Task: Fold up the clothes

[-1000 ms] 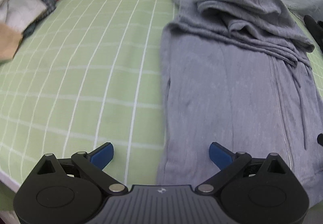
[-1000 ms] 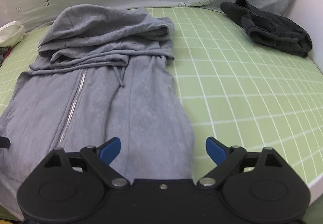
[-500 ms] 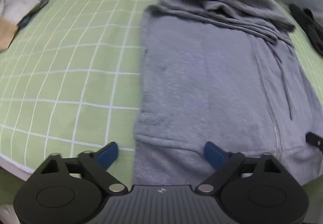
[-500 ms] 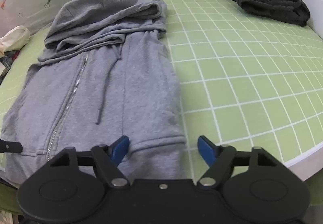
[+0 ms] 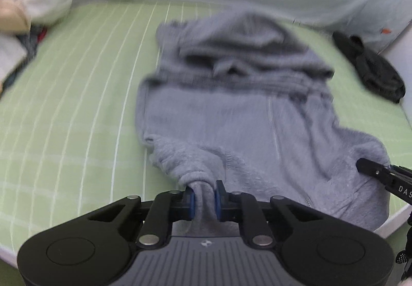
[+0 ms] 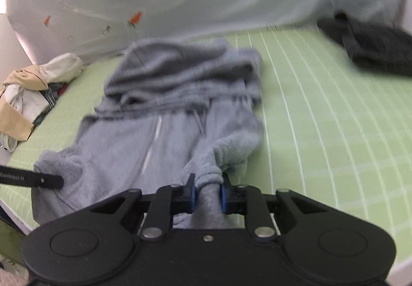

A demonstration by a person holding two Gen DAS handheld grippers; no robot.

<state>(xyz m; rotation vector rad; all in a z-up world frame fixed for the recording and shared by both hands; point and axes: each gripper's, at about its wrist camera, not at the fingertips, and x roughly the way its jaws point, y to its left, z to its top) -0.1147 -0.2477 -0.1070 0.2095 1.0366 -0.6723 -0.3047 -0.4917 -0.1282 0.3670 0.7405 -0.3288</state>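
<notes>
- I see the green sheet, flat with a white grid, under everything.
- The fleecy grey hoodie lies on it, zip up, hem corners bunched and lifted.
- My left gripper has just closed, pinching one hem corner.
- My right gripper has just closed on the other corner.
- A crumpled black garment sits well apart.

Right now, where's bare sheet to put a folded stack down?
Free: green sheet between grey hoodie and light clothes pile; also sheet between hoodie and black garment. Crowded: near edge, where both grippers pinch the hem.
</notes>
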